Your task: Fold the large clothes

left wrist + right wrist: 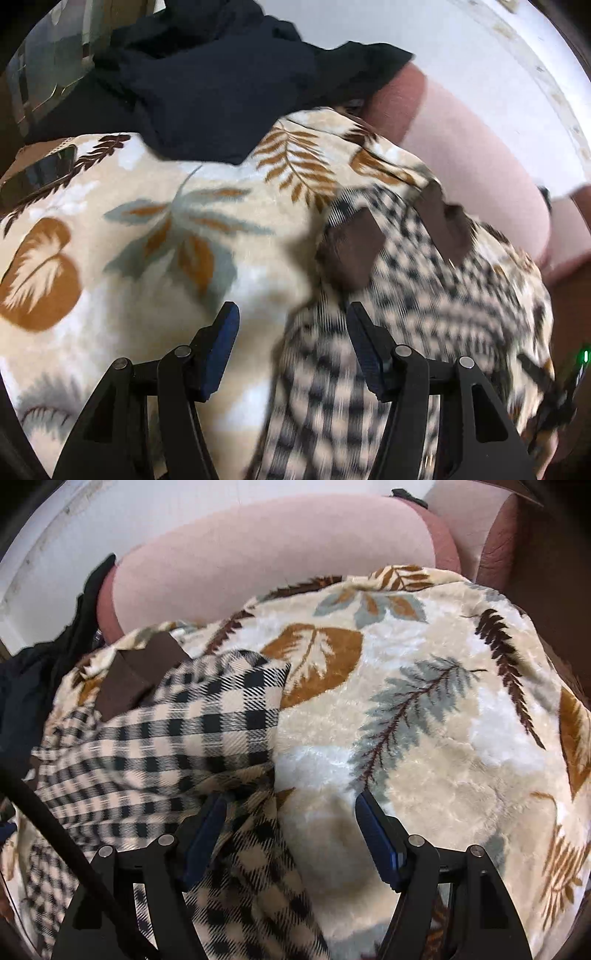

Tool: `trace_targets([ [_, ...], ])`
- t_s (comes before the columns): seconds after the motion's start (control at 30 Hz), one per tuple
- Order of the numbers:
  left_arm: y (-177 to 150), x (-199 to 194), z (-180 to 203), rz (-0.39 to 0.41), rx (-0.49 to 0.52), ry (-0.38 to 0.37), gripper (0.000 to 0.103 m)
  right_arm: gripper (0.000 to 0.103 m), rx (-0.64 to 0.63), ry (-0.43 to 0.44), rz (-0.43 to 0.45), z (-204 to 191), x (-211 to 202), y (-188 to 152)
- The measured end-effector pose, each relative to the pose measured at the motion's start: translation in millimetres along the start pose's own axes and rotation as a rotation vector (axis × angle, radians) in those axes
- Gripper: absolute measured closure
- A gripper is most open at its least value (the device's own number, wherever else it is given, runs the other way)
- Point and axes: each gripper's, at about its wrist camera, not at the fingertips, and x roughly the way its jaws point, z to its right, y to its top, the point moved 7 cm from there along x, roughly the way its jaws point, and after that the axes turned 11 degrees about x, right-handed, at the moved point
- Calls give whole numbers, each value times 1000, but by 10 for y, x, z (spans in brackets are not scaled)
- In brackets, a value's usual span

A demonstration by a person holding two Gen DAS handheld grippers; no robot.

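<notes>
A black-and-cream checked garment (388, 332) with brown trim patches (354, 247) lies crumpled on a cream blanket with a leaf print (147, 229). It also shows in the right wrist view (177, 731) on the same blanket (424, 720), with a brown trim patch (133, 679). My left gripper (291, 314) is open just above the garment's left edge and holds nothing. My right gripper (291, 805) is open over the garment's right edge, its left finger (207, 834) against the checked cloth. The left view is motion-blurred.
A dark navy garment (221, 88) lies heaped behind the blanket, seen at the left edge of the right wrist view (22, 679). A pink cushion (273, 554) and white wall (480, 55) are behind. A black cable (55, 830) crosses at lower left.
</notes>
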Motion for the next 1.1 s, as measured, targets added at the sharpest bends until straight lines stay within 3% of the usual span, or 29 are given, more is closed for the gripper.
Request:
trace_targets([
  [0.27,-1005,-455,71,-47,118,-60,43,26,-23,46,-15,73,-435,-400],
  [0.53,-1878,-606,150,-111,227,-120,42,26,61,85,-37,529,-822,-854],
  [0.6,-2033,-651,237,-91,294,-80,43,26,84,80,-35,676,-903,-978],
  [0.63,-2070,-665,265,-82,332,-44,62,26,95,79,-33,738,-931,-1019],
  [0.67,-2100,-683,270,-76,353,-5,95,26,114,80,-31,812,-962,-1074],
  [0.77,-2050,-821,134,-52,258,-49,96,26,168,94,-31,1007,-1044,-1203],
  [0.9,-1945,-1095,-311,15,125,-25,99,26,208,105,-18,1258,-1162,-1375],
  [0.93,-1943,-1118,-420,17,110,-11,99,26,215,109,-13,1332,-1185,-1427],
  [1.1,-2011,-1112,-568,12,42,-82,99,25,230,168,-45,1450,-1173,-1638],
])
